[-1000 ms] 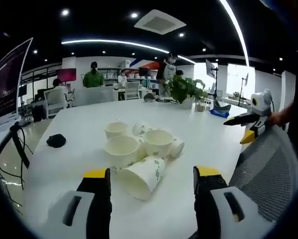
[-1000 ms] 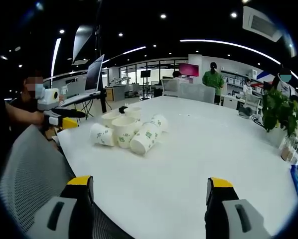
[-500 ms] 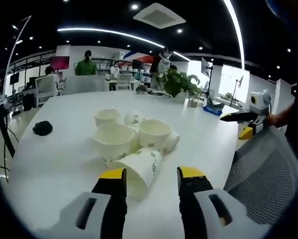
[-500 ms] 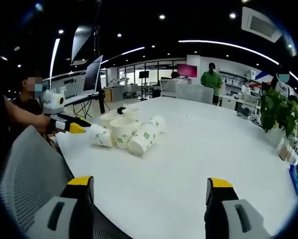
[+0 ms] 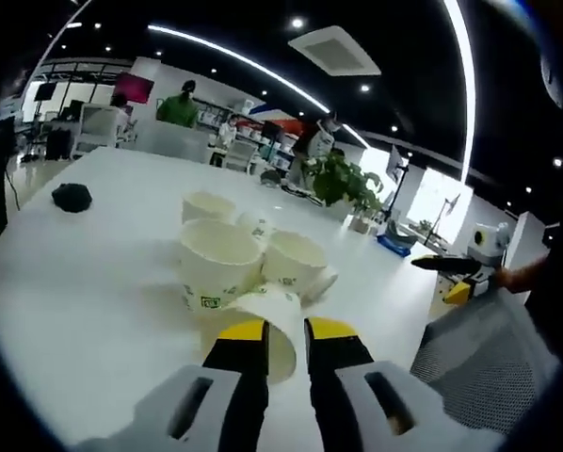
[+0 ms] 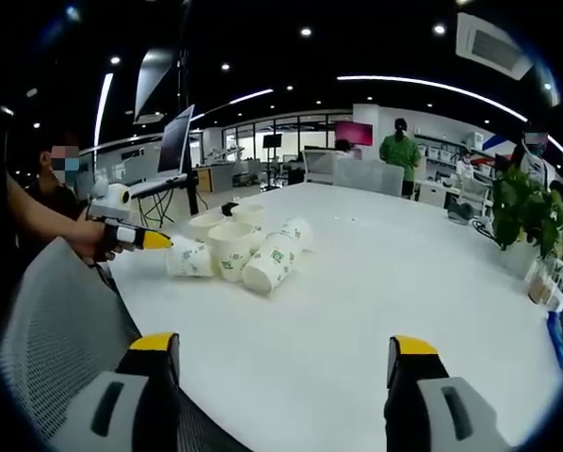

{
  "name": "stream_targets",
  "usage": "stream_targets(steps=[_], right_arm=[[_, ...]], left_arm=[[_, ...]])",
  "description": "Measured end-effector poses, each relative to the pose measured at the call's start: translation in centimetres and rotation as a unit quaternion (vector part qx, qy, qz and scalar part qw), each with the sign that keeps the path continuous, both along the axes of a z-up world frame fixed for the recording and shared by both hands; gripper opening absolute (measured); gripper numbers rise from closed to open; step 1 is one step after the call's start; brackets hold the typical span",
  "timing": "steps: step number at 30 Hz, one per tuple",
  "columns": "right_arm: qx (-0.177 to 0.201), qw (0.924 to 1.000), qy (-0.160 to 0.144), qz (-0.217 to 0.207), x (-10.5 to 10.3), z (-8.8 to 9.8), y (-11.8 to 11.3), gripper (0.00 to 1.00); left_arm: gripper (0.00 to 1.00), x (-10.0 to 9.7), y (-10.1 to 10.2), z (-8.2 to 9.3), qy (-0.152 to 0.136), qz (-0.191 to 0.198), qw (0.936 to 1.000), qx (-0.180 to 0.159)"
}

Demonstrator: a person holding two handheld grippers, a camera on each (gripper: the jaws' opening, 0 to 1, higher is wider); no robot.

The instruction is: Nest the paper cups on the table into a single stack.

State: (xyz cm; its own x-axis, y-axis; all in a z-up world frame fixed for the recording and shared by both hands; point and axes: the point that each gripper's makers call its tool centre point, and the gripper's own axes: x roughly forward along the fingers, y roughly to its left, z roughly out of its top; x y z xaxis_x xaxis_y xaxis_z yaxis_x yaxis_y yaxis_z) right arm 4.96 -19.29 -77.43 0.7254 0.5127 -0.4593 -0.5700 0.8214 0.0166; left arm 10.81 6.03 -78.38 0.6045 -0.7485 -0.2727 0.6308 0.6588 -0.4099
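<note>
Several white paper cups with green print cluster on the white table (image 5: pixel 93 311). A tipped cup (image 5: pixel 267 315) lies nearest, its open mouth toward me, and my left gripper (image 5: pixel 286 331) is shut on its rim wall. Behind it stand two upright cups (image 5: pixel 216 264) (image 5: pixel 296 259), with another cup (image 5: pixel 209 205) further back. In the right gripper view the same cluster (image 6: pixel 244 250) sits at the table's left end, with the left gripper (image 6: pixel 142 240) touching the tipped cup (image 6: pixel 189 256). My right gripper (image 6: pixel 283 347) hangs open over the table's near edge, nothing between its jaws.
A black object (image 5: pixel 72 196) lies on the table at far left. A potted plant (image 5: pixel 343 179) stands at the far end. A grey mesh chair back (image 6: pixel 56 320) sits by the table edge. People and desks fill the background.
My left gripper has moved in and its jaws have closed from wide apart onto the tipped cup's rim. The right gripper has stayed still and open.
</note>
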Motion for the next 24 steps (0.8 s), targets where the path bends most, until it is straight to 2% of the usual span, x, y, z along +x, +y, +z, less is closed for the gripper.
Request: stream_targets(steps=[3, 8, 13, 17, 24], right_arm=[[0.0, 1.0, 0.001, 0.001, -0.02, -0.07, 0.01, 0.92], [-0.001, 1.0, 0.002, 0.001, -0.04, -0.12, -0.02, 0.92], [0.0, 1.0, 0.002, 0.001, -0.02, -0.22, -0.14, 0.92], [0.001, 1.0, 0.001, -0.001, 0.02, -0.15, -0.2, 0.92], [0.002, 1.0, 0.001, 0.0, 0.02, -0.1, -0.12, 0.92]], left_arm=[[0.06, -0.25, -0.11, -0.09, 0.01, -0.005, 0.9999, -0.011], [0.04, -0.22, -0.35, -0.01, 0.023, 0.001, 0.9992, -0.034], [0.05, -0.08, -0.72, -0.38, 0.029, -0.001, 0.999, -0.034], [0.01, -0.24, -0.85, -0.73, 0.033, -0.006, 0.9991, -0.026], [0.0, -1.05, -0.66, -0.37, 0.028, -0.009, 0.9993, -0.022]])
